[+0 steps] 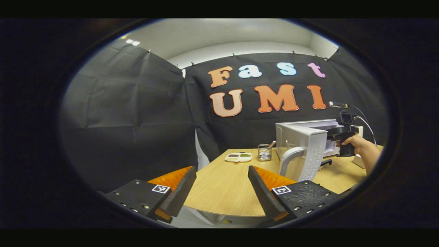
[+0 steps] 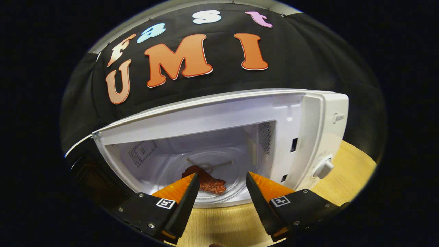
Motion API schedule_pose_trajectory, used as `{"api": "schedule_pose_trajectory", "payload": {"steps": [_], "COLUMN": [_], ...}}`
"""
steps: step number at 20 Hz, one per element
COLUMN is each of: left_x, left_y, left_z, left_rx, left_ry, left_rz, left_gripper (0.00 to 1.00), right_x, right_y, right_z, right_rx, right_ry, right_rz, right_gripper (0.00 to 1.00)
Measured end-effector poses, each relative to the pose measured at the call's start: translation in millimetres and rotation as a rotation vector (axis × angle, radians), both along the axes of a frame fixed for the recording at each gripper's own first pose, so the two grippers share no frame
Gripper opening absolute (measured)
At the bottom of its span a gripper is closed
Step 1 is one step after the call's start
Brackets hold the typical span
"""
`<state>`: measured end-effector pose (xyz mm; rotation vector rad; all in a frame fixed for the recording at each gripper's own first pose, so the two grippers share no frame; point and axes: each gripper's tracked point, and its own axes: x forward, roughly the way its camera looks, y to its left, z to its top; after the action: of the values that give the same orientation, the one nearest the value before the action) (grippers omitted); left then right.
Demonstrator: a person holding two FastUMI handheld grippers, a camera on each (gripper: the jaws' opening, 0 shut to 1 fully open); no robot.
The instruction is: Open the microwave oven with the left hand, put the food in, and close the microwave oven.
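Left gripper view: left claw (image 1: pixel 222 187) wide over table (image 1: pixel 223 192), compartment dish (image 1: pixel 238 157) and jar (image 1: pixel 264 152) beside open microwave (image 1: pixel 301 137).

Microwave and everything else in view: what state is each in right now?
microwave: open, cavity exposed.
microwave door: swung wide out, handle free.
food: lying on the glass turntable inside, released.
right tongs: open, empty, at the cavity mouth.
left tongs: open, empty, back from the door over the table.
divided dish: on the table, holding fillings.
jar: upright, utensil sticking out.
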<state>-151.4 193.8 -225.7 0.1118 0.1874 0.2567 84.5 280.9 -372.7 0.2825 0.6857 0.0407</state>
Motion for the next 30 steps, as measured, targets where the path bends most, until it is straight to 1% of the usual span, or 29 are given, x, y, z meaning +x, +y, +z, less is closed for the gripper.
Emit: {"api": "schedule_pose_trajectory", "payload": {"steps": [3, 6, 8, 10, 12, 14, 18, 22, 27, 30], "left_x": [6.6, 11.3, 11.9, 10.9, 11.6, 14.4, 27.7, 48.6, 76.7, 95.2], "left_y": [-16.6, -33.0, -34.5, -48.2, -67.6, -86.3, -139.4, -192.7, -256.7, -293.2], "left_z": [-5.4, -20.9, -25.8, -29.5, -30.4, -33.6, -33.2, -38.6, -48.1, -53.6], "left_rx": [-0.016, -0.037, -0.038, -0.078, -0.116, -0.133, -0.154, -0.164, -0.172, -0.167], "left_ry": [0.006, 0.03, 0.037, 0.042, 0.042, 0.048, 0.048, 0.056, 0.069, 0.082], "left_rz": [-0.025, -0.038, -0.014, -0.033, -0.079, -0.116, -0.228, -0.351, -0.475, -0.542], "left_gripper": [0.91, 0.92, 0.89, 0.89, 0.89, 0.89, 0.89, 0.89, 0.89, 0.89], "right_x": [-21.9, -41.8, -53.5, -63.3, -73.2, -80.9, -90.2, -99.5, -108.0, -108.8], "right_y": [-20.3, -43.9, -60.7, -79.1, -96.5, -112.4, -146.1, -175.9, -204.1, -218.8], "right_z": [19.6, 42.3, 60.1, 76.5, 87.8, 94.8, 107.3, 124.5, 142.3, 147.8], "right_rx": [0.053, 0.064, 0.075, 0.068, 0.06, 0.06, 0.073, 0.058, 0.015, 0.016], "right_ry": [-0.034, -0.086, -0.126, -0.174, -0.209, -0.226, -0.254, -0.311, -0.356, -0.365], "right_rz": [0.003, 0.039, 0.063, 0.079, 0.098, 0.107, 0.096, 0.096, 0.113, 0.103], "right_gripper": [0.86, 0.86, 0.86, 0.86, 0.86, 0.86, 0.86, 0.87, 0.87, 0.87]}}
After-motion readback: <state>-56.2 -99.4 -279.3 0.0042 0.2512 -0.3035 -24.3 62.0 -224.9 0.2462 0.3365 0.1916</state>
